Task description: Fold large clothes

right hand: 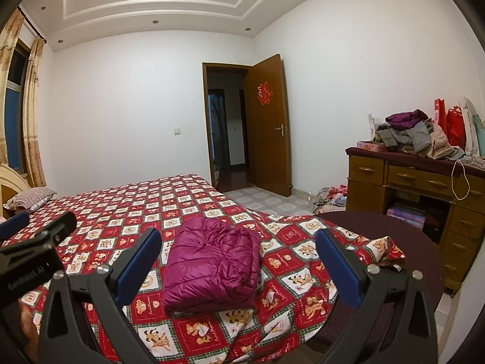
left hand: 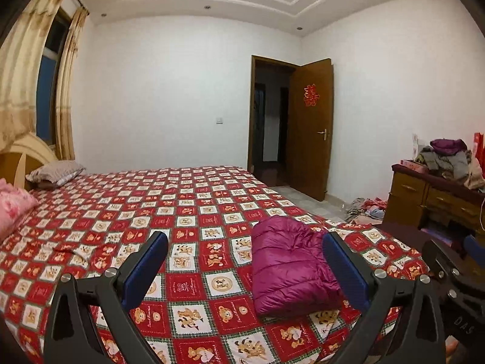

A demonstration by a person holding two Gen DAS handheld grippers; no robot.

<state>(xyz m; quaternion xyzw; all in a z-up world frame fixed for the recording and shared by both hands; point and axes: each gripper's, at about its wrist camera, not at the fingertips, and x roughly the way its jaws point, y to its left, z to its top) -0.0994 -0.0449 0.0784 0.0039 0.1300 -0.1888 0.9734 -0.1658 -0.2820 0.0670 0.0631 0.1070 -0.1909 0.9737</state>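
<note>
The left gripper [left hand: 245, 268] is spread wide, its blue pads [left hand: 145, 268] well apart, with nothing between them. It hovers above the bedspread [left hand: 194, 212] and touches neither cloth nor bed. The right gripper [right hand: 239, 265] is likewise spread to full width and empty, held clear of the bed surface.

The purple down jacket [right hand: 212, 262] lies between and ahead of both grippers, near the foot corner of the bed. It forms a compact, roughly rectangular bundle and rests flat on the bedspread. In the left wrist view the same jacket [left hand: 288, 268] sits just beside the right-hand pad.

Judgement: the fold on this garment appears complete or nearly so; the step in hand is release and inspection. To do it well, keep both grippers raised and apart so no pad drags the slippery quilted shell and springs the bundle open. If an edge lifts, press it flat with a pad rather than pinching.

More clothes [right hand: 415, 135] lie heaped on the wooden dresser [right hand: 403, 179], well apart from the bed.
</note>
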